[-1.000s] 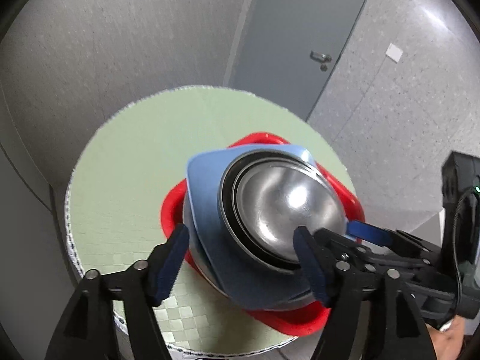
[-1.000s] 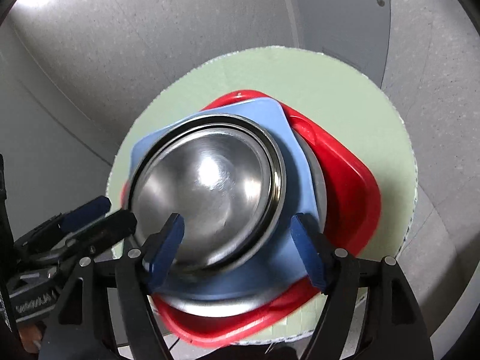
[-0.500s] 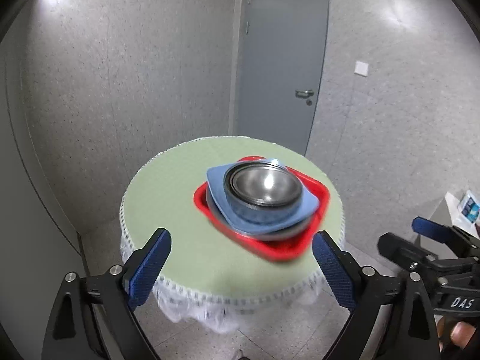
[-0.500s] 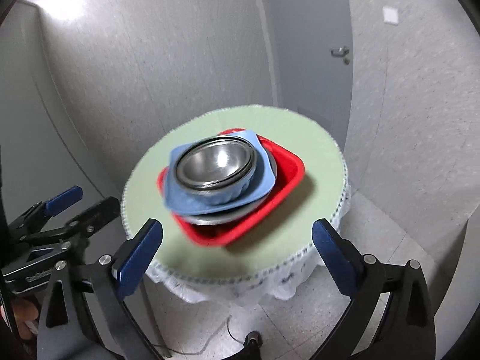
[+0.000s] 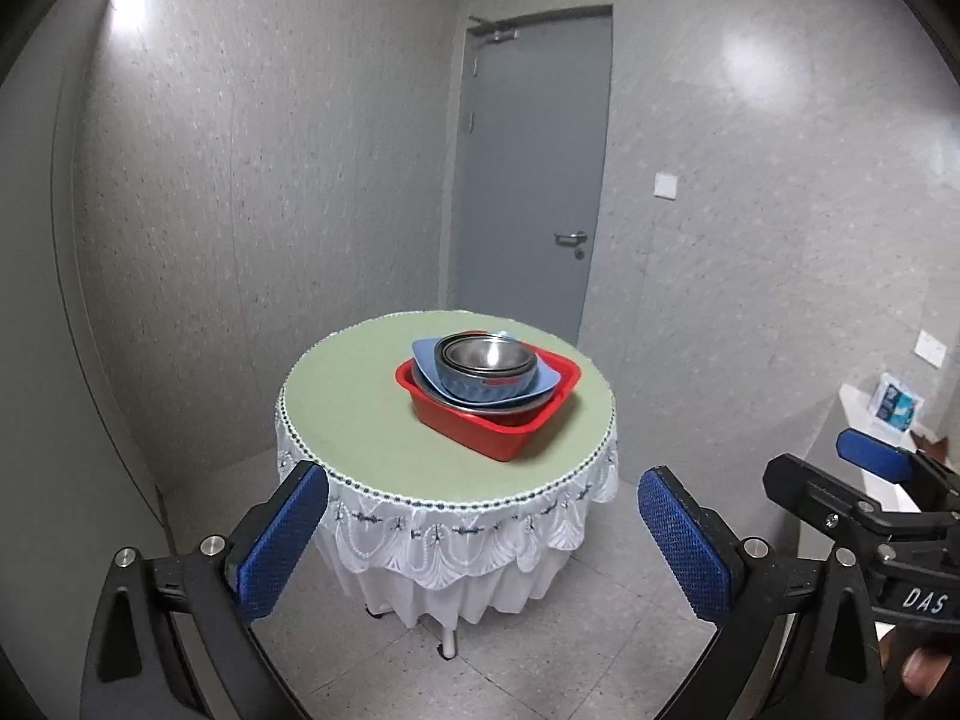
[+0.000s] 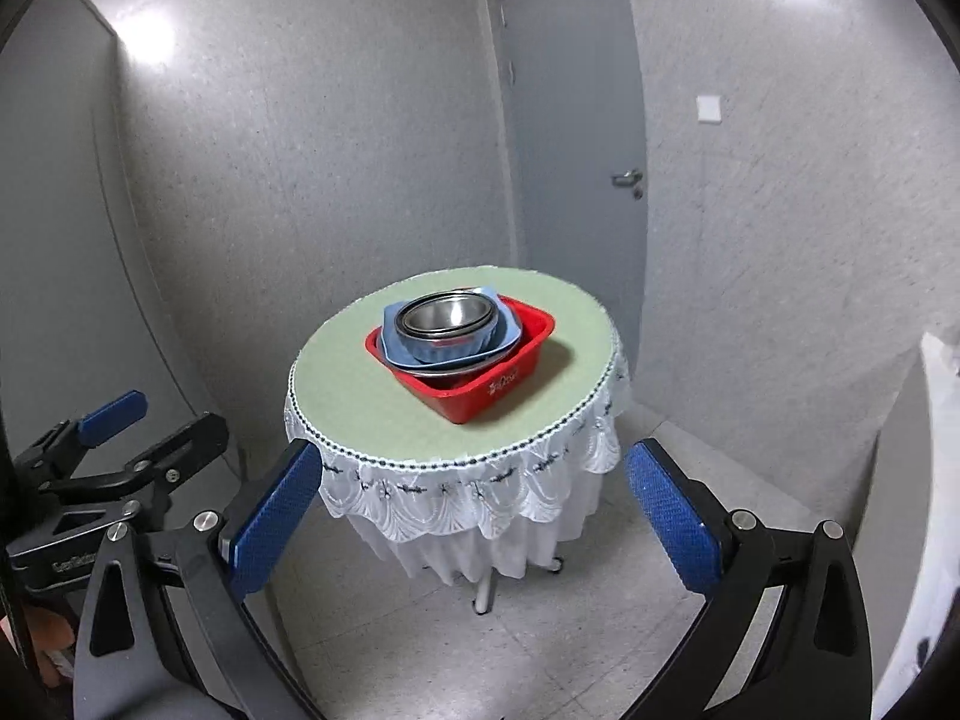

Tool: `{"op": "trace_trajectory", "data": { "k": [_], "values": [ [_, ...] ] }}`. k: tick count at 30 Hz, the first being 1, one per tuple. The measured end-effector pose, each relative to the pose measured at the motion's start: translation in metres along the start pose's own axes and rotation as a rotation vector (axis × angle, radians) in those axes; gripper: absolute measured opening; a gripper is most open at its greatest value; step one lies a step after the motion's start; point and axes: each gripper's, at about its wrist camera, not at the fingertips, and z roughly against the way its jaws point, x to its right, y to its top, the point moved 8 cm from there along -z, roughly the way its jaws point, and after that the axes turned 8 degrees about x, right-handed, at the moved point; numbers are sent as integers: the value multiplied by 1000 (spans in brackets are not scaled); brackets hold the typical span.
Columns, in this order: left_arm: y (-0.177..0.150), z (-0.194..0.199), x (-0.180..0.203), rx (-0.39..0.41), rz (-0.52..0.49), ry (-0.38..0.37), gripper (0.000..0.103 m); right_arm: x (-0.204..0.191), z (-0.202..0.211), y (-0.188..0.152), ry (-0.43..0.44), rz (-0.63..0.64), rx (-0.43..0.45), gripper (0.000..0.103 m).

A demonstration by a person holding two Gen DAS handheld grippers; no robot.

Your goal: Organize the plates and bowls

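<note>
A red plastic basin [image 5: 498,426] [image 6: 486,384] stands on a small round table [image 5: 360,420] [image 6: 360,384] with a green top. Stacked in it are a metal plate, a blue square dish [image 5: 429,360] [image 6: 396,342] and nested steel bowls [image 5: 486,354] [image 6: 447,315] on top. My left gripper [image 5: 483,540] is open and empty, well back from the table. My right gripper [image 6: 471,516] is also open and empty, equally far back. Each gripper shows at the edge of the other's view.
A grey door [image 5: 528,180] [image 6: 576,120] is behind the table. Grey walls close in on both sides. A white lace skirt [image 5: 456,528] hangs from the table edge. A white shelf with a small packet [image 5: 894,408] is at right. Tiled floor lies below.
Both grippers have pulled far back and up from the stack, from right over the bowls to a distance. Their jaws have opened wider. The stack stays in the basin.
</note>
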Motion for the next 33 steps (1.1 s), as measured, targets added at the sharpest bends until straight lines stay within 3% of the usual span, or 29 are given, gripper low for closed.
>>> {"op": "trace_trajectory", "data": {
  "k": [9, 17, 27, 33],
  "values": [
    [-29, 127, -29, 96, -90, -9, 102, -45, 87, -23, -63, 10, 97, 103],
    [-67, 206, -54, 129, -108, -40, 102, -88, 155, -50, -136, 20, 141, 103],
    [-89, 244, -58, 185, -111, -58, 102, -94, 184, -71, -177, 25, 158, 103],
    [-108, 226, -62, 205, -104, -62, 102, -90, 186, -85, -178, 39, 187, 103]
  ]
}}
